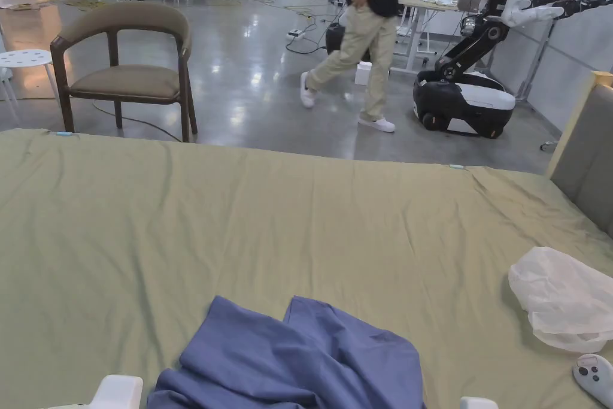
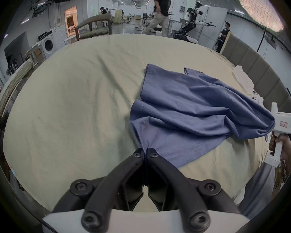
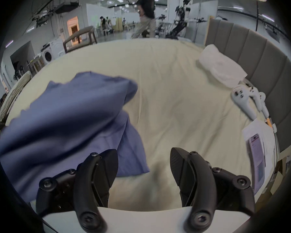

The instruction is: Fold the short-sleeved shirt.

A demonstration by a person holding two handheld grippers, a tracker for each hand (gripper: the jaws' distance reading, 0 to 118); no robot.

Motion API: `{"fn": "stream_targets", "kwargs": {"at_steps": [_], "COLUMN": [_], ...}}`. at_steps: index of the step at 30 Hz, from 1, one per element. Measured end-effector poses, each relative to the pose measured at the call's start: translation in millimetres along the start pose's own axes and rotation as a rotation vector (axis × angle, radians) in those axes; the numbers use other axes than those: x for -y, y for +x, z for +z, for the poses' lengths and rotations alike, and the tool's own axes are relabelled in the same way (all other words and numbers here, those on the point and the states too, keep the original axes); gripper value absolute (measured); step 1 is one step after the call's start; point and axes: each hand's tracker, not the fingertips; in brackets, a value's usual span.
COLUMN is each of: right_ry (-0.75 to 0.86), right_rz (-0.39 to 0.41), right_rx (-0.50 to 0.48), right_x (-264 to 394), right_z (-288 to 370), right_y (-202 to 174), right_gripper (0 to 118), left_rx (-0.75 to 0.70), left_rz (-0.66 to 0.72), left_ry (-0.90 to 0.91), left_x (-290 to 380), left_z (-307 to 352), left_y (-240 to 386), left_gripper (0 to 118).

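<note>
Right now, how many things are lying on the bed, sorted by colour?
Blue: 1, the short-sleeved shirt, pinched in the left claw.
White: 4, the plastic bag, two handheld controllers and a sheet of paper.
Total: 5.

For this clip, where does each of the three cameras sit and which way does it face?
Head view: on the person's head, looking across the bed sheet toward the room; blue shirt at the near edge.
Left gripper view: behind the left gripper, its jaws closed on the shirt edge; the right gripper and the hand holding it at right.
Right gripper view: behind the right gripper, jaws apart above the sheet, shirt at left.
Shared: both gripper views show the shirt, the headboard and a person walking.
</note>
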Motion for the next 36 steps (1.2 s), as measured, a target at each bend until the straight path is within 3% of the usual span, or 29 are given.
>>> {"fn": "stream_targets", "kwargs": {"at_steps": [2,4,6,7,8,16,36], "right_ry": [-0.019,-0.028,-0.018,-0.018,-0.016,0.126,0.471], "right_rz": [0.004,-0.005,0.014,0.017,0.010,0.003,-0.005], "right_rx": [-0.019,-0.049,-0.026,-0.028,-0.038,-0.042,0.042], "right_x": [1,2,2,1,0,-24,-146], "right_z": [-9,-10,-9,-9,-6,53,198], "right_y": [-6,-12,-16,-15,-14,-6,43], "right_gripper": [62,38,29,11,4,3,3], "left_rx": [0.001,-0.002,-0.002,-0.001,0.000,0.009,-0.073], "left_rz": [0.004,0.007,0.007,0.006,0.004,-0.014,-0.057], "left_ry": [0.000,-0.006,-0.010,-0.011,-0.012,0.124,0.487], "left_x": [0,3,4,5,6,-17,-173], "left_z": [-3,-5,-5,-5,-5,28,170], "left_y": [-1,-2,0,0,0,0,-33], "left_gripper": [0,0,0,0,0,0,0]}}
